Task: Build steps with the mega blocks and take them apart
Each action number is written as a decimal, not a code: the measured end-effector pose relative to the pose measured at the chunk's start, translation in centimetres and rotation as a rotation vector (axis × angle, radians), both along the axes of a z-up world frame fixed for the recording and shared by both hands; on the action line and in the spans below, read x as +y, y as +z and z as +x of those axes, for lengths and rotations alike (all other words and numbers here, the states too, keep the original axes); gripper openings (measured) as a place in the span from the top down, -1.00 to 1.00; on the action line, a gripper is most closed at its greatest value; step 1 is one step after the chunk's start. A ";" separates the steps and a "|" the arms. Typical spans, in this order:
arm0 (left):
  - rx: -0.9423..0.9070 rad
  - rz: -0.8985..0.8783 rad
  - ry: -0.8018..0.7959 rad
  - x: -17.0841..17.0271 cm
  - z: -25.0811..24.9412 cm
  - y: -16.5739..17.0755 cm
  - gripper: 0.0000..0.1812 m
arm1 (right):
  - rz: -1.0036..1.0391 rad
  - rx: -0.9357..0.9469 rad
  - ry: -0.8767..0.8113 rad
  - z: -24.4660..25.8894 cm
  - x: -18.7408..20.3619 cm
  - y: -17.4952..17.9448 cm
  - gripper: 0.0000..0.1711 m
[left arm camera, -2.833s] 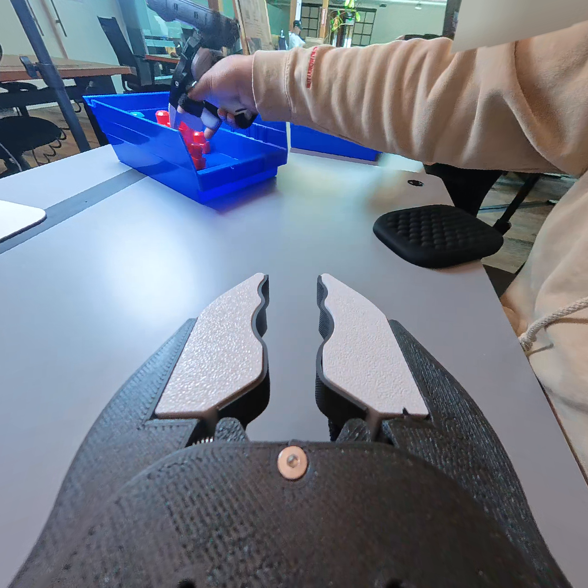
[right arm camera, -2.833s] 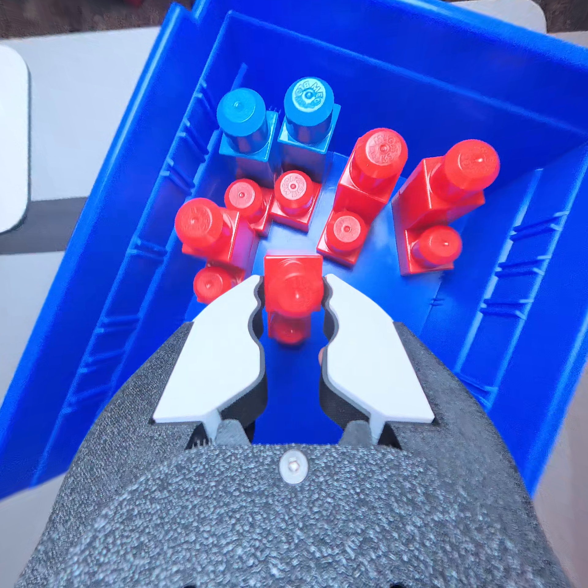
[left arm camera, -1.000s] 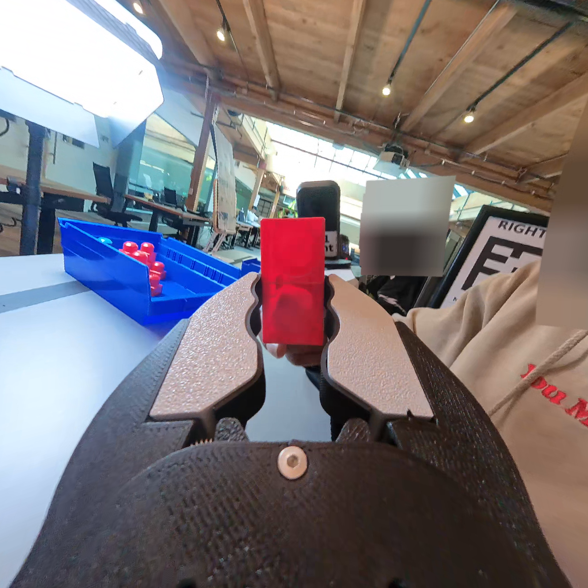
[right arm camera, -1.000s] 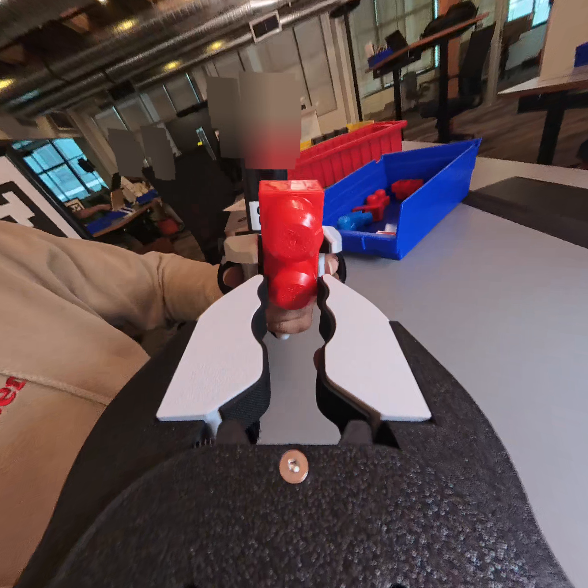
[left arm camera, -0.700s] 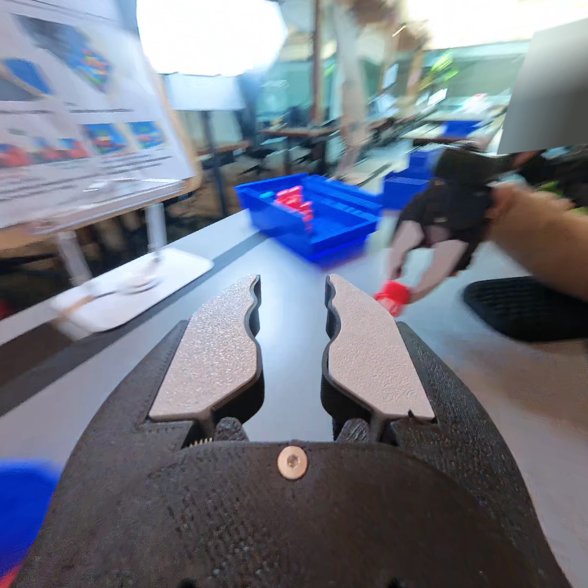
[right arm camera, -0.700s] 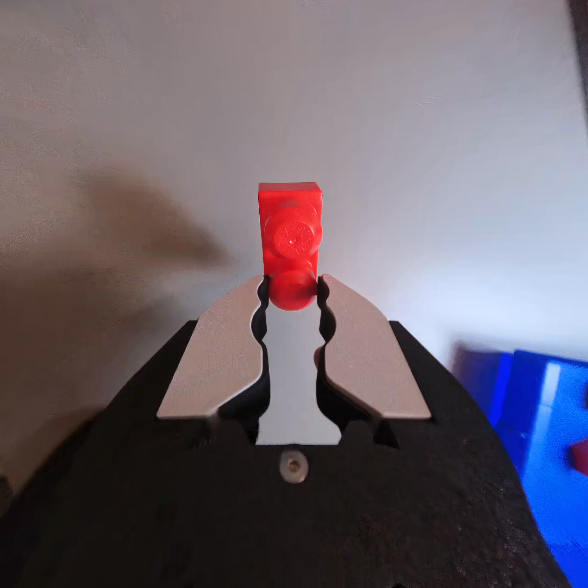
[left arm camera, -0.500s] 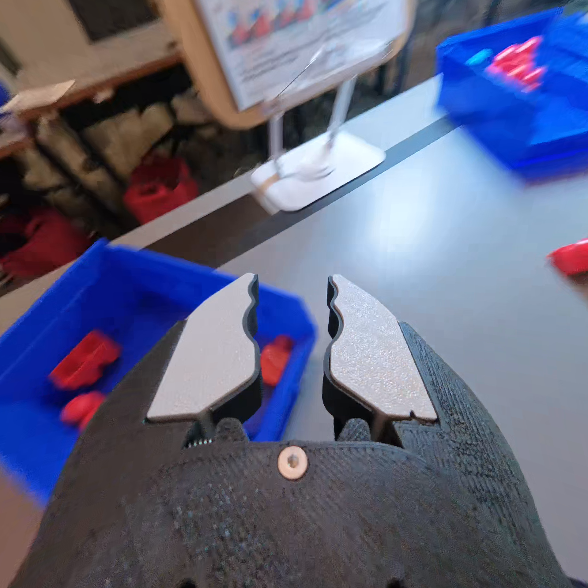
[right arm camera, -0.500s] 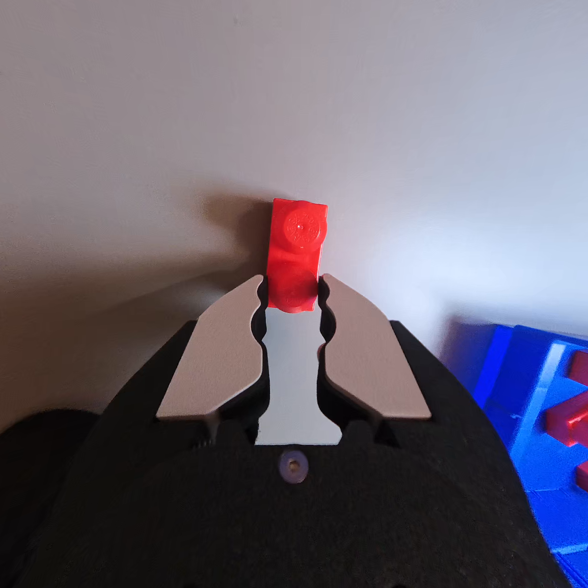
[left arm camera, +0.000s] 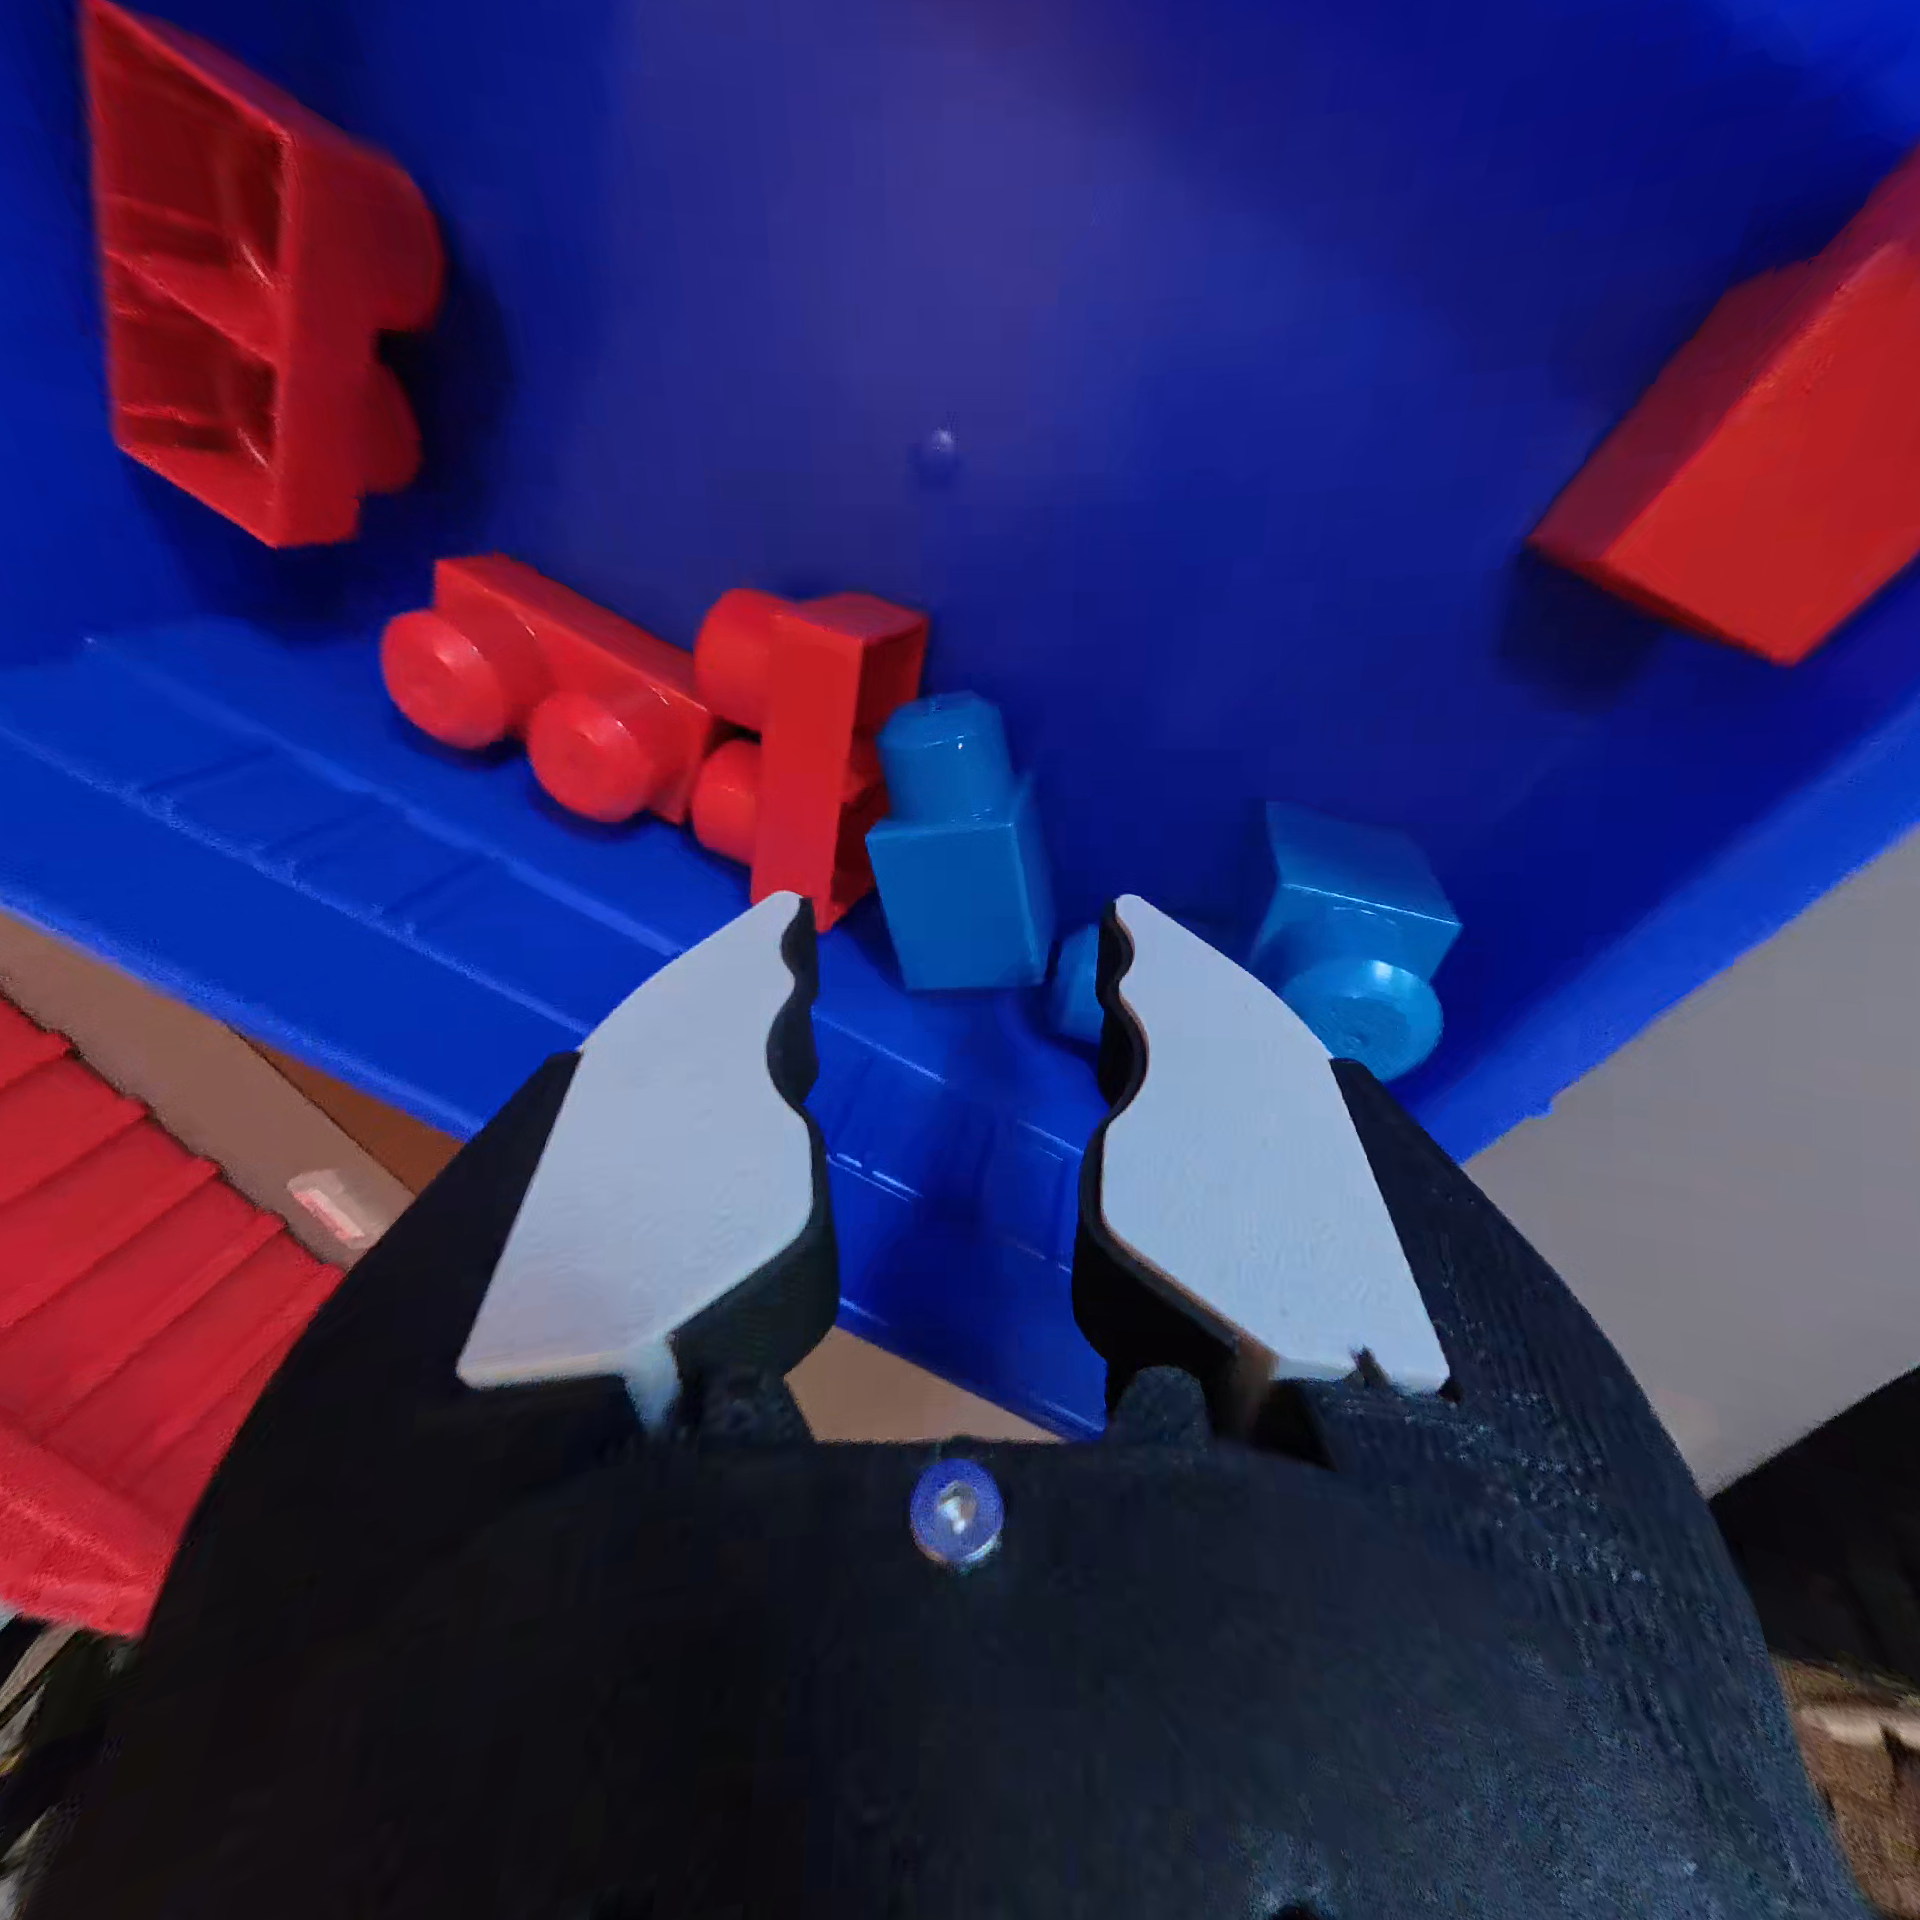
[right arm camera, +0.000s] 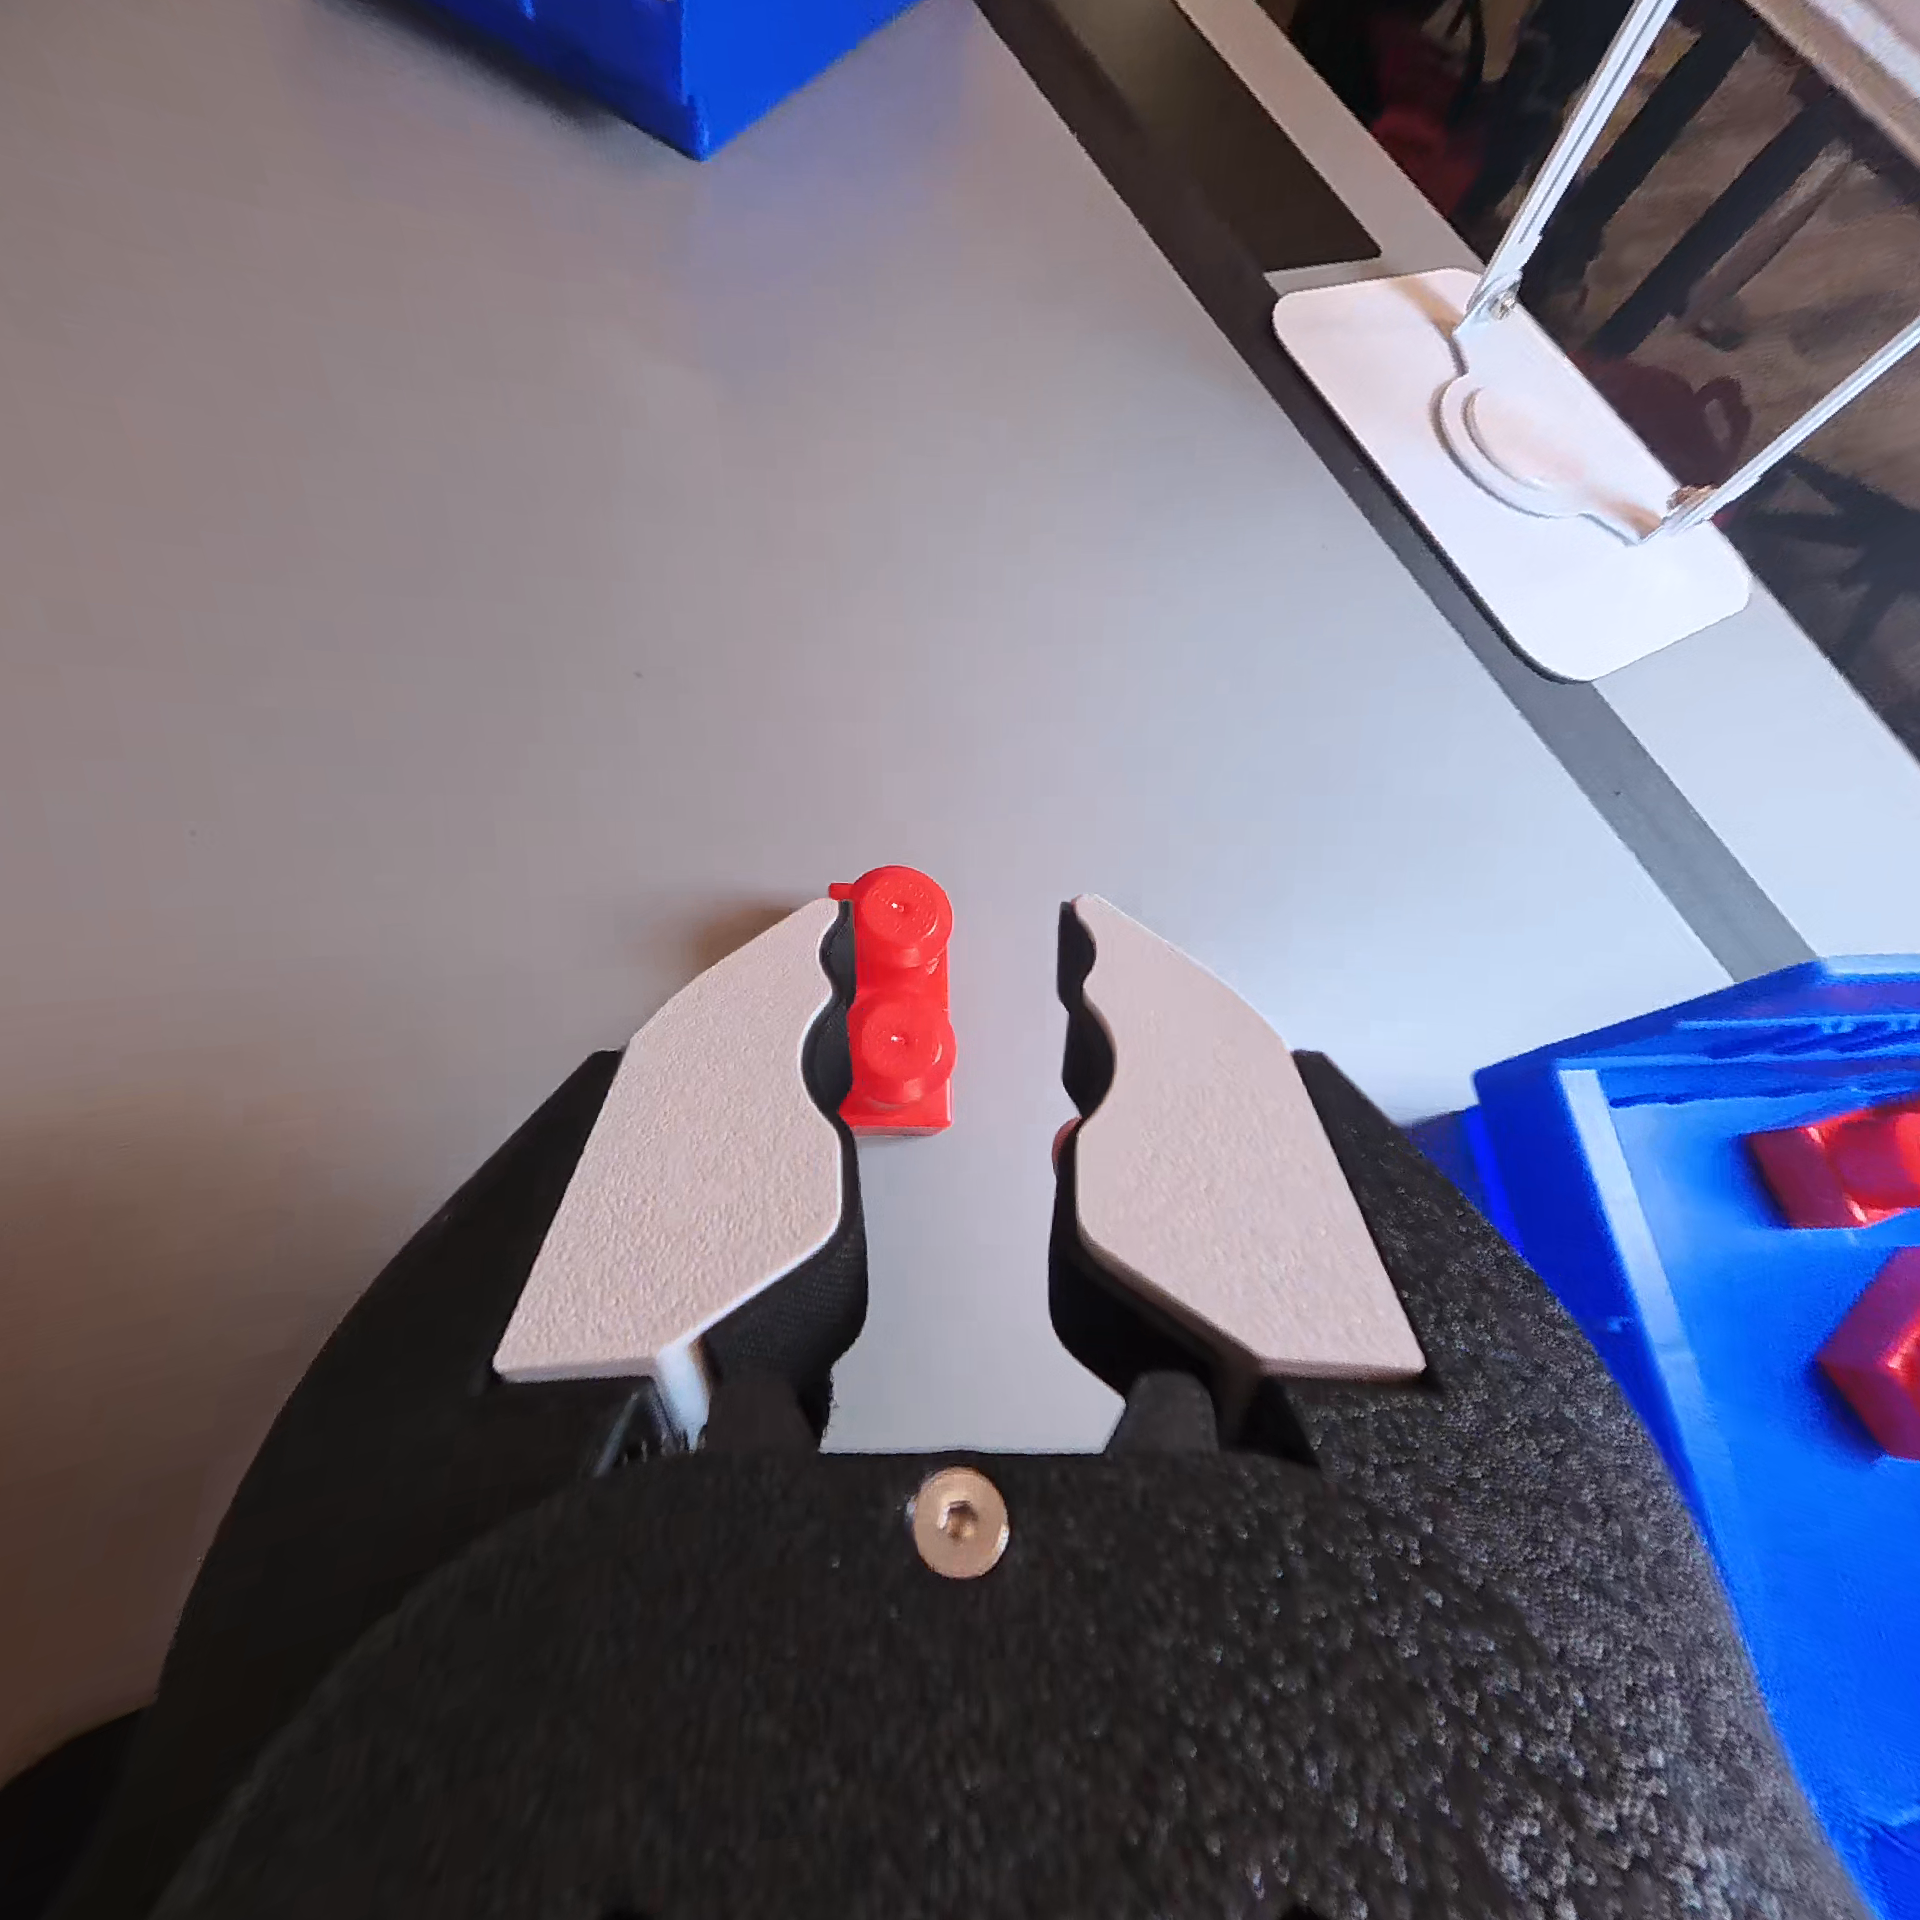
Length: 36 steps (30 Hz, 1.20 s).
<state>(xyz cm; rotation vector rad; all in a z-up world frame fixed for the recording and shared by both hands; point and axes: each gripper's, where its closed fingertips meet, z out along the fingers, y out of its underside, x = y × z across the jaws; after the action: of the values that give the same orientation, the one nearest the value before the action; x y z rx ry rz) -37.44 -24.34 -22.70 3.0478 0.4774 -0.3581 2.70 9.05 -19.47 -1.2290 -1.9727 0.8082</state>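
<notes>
Your right gripper [right arm camera: 951,914] has let go: half a second ago its fingers were pinched on the red two-stud plastic block [right arm camera: 899,1003], and now they stand wide apart with that block lying flat, studs up, on the grey bench [right arm camera: 520,520]. The block sits in the gap, close against the inner face of the left-hand finger and well clear of the other. It rests on open bench surface, away from the bench's far edge, where the white base plate of a stand [right arm camera: 1507,468] sits, and short of the blue plastic bin [right arm camera: 1558,1247] at the right of that view. By my reading, this is the first block of the steps laid down, so the build has only begun.

Your left gripper [left arm camera: 956,914] has swung off the bench and now points down into a blue plastic bin [left arm camera: 1143,260], fingers wide and holding nothing. Just beyond its tips lies a light-blue single-stud block [left arm camera: 956,883], with a second light-blue single-stud block [left arm camera: 1351,914] to its right and a pair of red two-stud blocks [left arm camera: 644,707] to its left. The nearest light-blue block looks like your likely next pick; it touches a red neighbour, so close on it squarely.
</notes>
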 end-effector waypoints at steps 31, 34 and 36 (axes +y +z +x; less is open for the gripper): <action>-0.135 1.223 -0.823 21.2 31.9 9.6 0.64 | -0.380 0.223 0.229 -0.6 -8.0 3.4 0.50; -0.282 1.274 -0.878 22.8 37.0 6.9 0.64 | -0.337 0.196 0.253 -0.7 -9.2 2.5 0.43; -0.340 1.272 -0.908 23.2 39.0 5.5 0.64 | -0.322 0.173 0.271 -0.7 -9.9 1.8 0.48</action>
<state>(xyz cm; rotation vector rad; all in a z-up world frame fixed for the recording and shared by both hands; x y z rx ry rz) 1.58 -1.10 -17.24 4.1072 -1.2162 0.7940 1.95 -0.81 -17.69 -1.0333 -1.9409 1.3645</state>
